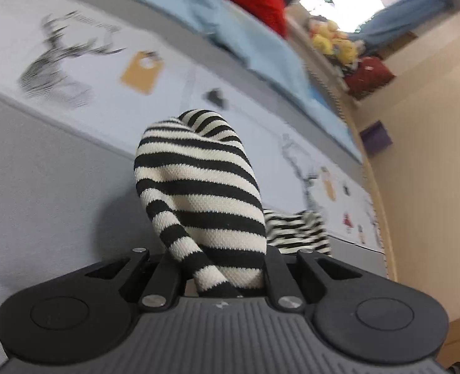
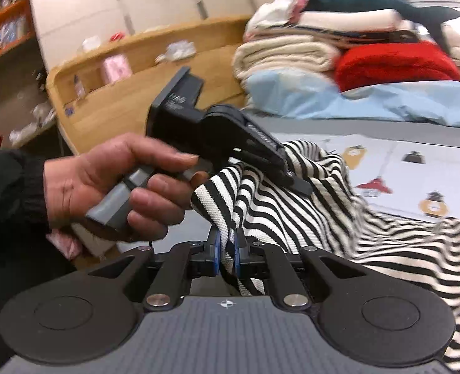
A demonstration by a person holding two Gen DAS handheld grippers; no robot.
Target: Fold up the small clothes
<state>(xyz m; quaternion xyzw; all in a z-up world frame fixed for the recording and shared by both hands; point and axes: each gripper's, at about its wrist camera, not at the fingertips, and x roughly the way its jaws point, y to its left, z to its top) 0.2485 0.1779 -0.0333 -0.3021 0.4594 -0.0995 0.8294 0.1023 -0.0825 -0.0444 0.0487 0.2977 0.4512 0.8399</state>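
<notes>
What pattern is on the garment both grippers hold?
Black-and-white stripes on the garment, clearest in the right wrist view.

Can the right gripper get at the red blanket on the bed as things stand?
Probably not. The right gripper is shut on the striped garment, so its jaws are occupied, and the left gripper and lifted cloth sit between it and the red blanket further back on the bed.

knit striped garment [image 1: 198,193], matt plastic gripper [image 2: 226,249]
</notes>
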